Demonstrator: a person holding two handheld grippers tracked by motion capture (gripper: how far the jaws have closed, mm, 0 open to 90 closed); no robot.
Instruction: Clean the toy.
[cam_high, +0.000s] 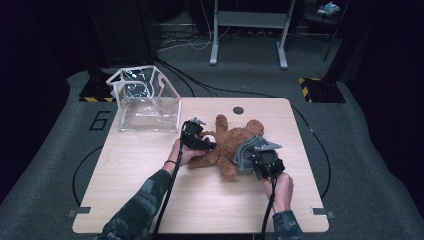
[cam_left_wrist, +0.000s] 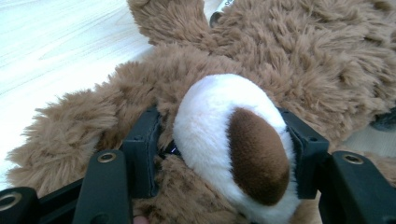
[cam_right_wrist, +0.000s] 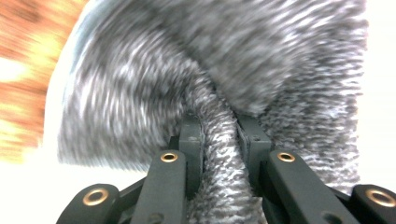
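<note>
High view: one teddy bear (one grey cloth)

both grippers clamped (forearms low)

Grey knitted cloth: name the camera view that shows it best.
The right gripper view: the grey knitted cloth is close up there, a fold pinched between the right gripper's jaws, though blurred. The high view shows it small, draped by the teddy bear. The left gripper view gives no clear sight of it.
</note>
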